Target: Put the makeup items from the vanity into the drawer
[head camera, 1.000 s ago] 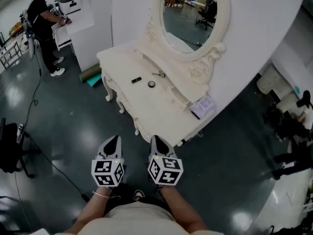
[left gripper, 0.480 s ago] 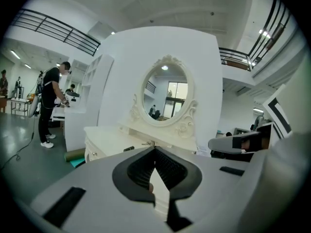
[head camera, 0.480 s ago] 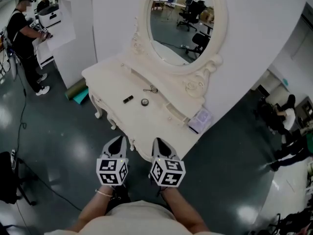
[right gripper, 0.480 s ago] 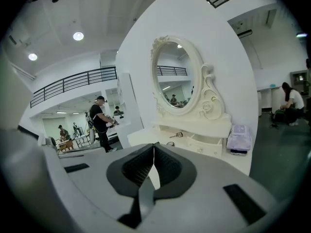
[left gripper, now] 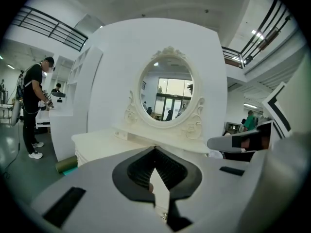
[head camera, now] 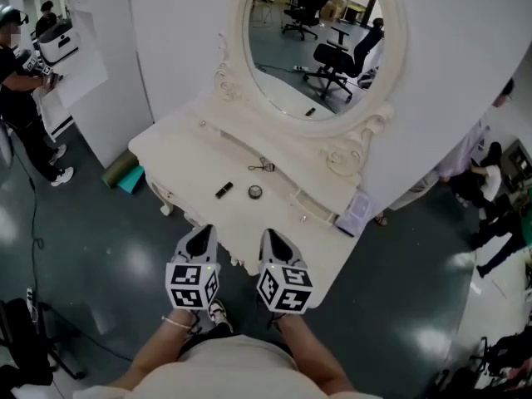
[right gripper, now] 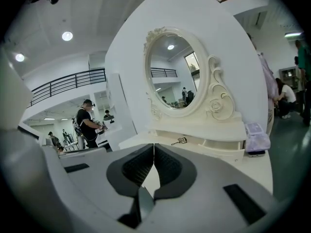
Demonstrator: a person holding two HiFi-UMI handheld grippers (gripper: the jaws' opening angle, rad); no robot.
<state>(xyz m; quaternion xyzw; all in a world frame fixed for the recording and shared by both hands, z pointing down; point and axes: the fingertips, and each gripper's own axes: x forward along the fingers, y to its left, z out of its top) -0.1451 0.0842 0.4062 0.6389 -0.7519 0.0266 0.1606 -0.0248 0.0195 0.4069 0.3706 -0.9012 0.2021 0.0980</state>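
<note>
A cream vanity (head camera: 183, 152) with an oval mirror (head camera: 320, 44) stands ahead of me. On its top lie a small black tube (head camera: 224, 190), a round compact (head camera: 255, 192) and an eyelash curler (head camera: 265, 167); the eyelash curler (right gripper: 180, 141) also shows in the right gripper view. My left gripper (head camera: 200, 241) and right gripper (head camera: 273, 243) hover side by side at the vanity's front edge, short of the items. Both are shut with nothing between the jaws. A small drawer (head camera: 317, 209) sits under the mirror's shelf on the right.
A lilac pouch on a dark flat thing (head camera: 352, 214) rests at the vanity's right end. A person (head camera: 21, 65) stands at a white counter far left. A green roll (head camera: 120, 171) lies on the floor by the vanity's left leg. People sit at the right (head camera: 486, 181).
I have walked closer to the vanity; it now fills more of the head view, and both grippers have advanced from over the floor to its front edge. Jaws stayed shut.
</note>
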